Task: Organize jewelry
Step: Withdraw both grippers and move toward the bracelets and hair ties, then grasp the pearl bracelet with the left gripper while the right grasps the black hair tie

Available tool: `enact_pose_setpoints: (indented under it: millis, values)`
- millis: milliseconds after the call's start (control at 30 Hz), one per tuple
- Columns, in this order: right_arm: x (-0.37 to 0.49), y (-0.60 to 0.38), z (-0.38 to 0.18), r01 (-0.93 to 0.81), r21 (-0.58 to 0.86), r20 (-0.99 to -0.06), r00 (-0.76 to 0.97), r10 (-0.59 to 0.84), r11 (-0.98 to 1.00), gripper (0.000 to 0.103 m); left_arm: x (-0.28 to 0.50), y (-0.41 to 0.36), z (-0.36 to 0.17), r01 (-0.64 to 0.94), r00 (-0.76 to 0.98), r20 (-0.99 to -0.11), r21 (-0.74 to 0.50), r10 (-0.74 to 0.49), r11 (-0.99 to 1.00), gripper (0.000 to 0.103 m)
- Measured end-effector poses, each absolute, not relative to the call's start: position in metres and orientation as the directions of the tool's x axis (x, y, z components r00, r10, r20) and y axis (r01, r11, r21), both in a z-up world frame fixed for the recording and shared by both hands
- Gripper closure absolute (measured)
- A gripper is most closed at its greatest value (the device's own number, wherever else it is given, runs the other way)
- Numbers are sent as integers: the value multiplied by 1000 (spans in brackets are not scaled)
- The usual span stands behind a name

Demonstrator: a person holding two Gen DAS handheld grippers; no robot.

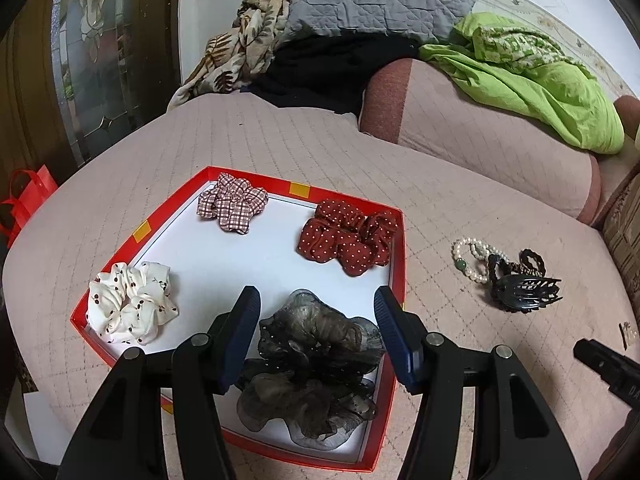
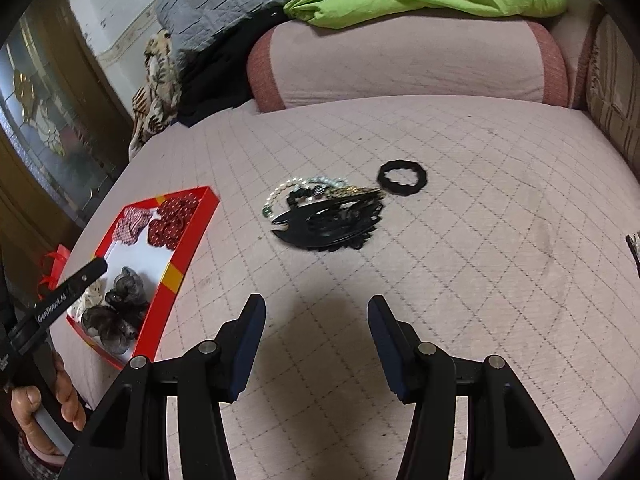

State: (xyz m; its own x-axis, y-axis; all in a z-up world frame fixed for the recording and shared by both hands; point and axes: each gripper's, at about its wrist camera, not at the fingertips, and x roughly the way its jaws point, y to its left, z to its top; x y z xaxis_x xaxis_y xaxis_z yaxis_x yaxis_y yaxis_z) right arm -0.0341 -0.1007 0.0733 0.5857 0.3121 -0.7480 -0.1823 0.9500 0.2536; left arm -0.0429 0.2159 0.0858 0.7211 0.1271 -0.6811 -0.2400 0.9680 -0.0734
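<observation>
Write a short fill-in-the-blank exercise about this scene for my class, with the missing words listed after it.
1. The red tray holds ____ scrunchies.
2. The black hair claw lies ____ the tray, on the quilted cover.
3. The white scrunchie is printed with small ____.
4. The pearl bracelet carries one ____ bead.

Missing words: four; outside; cherries; green

We see a red cardboard tray [image 1: 394,264] with yellow patches; a white cherry-print scrunchie [image 1: 132,308]; a red white-dotted scrunchie [image 1: 348,240]; a black plastic claw clip [image 1: 528,292].
</observation>
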Motion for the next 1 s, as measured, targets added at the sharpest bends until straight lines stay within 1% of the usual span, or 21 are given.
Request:
enact_pose_setpoints:
  millis: [133,267,400,567,700,733,767,800,867,1000]
  values:
    - [-33,-115,76,-151,269,-740,600,304,951,45,-44,217,86,-244,722,-679,-74,130,967,45]
    - [-34,-134,82,-110,254,-725,636,265,961,45,-44,218,86,-233,723,-683,-100,104,967,45]
    - [-13,-146,86,-67,255,-728,643,237,965,45,-41,214,85,-221,721,-687,-103,91,970,45]
    - [28,-127,89,-119,252,-732,626,269,960,45,-41,209,85,-194,725,-687,-117,61,974,45]
    - [67,-109,66,-99,260,-785,557,270,960,45,-40,205,84,-181,726,-685,-107,60,978,45]
    - [73,-107,60,-95,254,-798,543,264,963,54,-40,204,84,-178,726,-685,-105,58,978,45]
    - [77,-106,52,-96,248,-817,514,261,964,82,-40,203,84,-176,727,-684,-103,58,979,45]
    - [77,-105,48,-98,250,-829,492,265,963,90,-40,202,84,-173,728,-684,-102,57,980,45]
    - [66,-109,40,-126,292,-833,454,317,948,91,-41,201,84,-168,730,-682,-104,53,980,45]
    - [20,-112,30,-250,265,-862,372,345,931,94,-41,199,84,-159,730,-682,-110,42,981,45]
